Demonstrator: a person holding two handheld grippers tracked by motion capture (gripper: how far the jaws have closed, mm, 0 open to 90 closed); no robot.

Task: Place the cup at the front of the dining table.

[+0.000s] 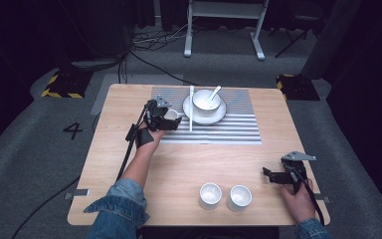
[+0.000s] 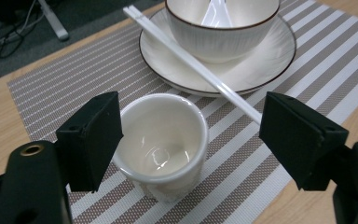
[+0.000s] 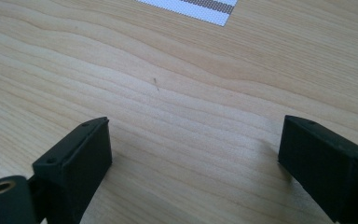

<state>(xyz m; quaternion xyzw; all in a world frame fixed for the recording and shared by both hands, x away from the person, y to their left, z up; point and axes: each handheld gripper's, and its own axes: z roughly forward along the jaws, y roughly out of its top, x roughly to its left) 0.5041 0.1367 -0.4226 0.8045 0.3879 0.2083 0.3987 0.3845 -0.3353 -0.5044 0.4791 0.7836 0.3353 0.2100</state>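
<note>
My left gripper (image 2: 186, 140) stood with jaws parted around, not clamping, the small white ceramic cup (image 2: 161, 142) set on the striped woven placemat (image 2: 74, 79) at seven o'clock of the white plate (image 2: 261, 60), two white cups (image 1: 225, 196) remaining unplaced.

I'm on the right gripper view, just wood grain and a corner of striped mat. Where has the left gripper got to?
Observer: The left gripper is over the striped mat, its jaws open with a white cup between them.
Operator: Is that cup upright?
Observer: Yes, upright and empty, just in front of the plate.
Operator: Any other cups?
Observer: A second cup and a third cup stand side by side on the table, left of the right gripper.
</note>
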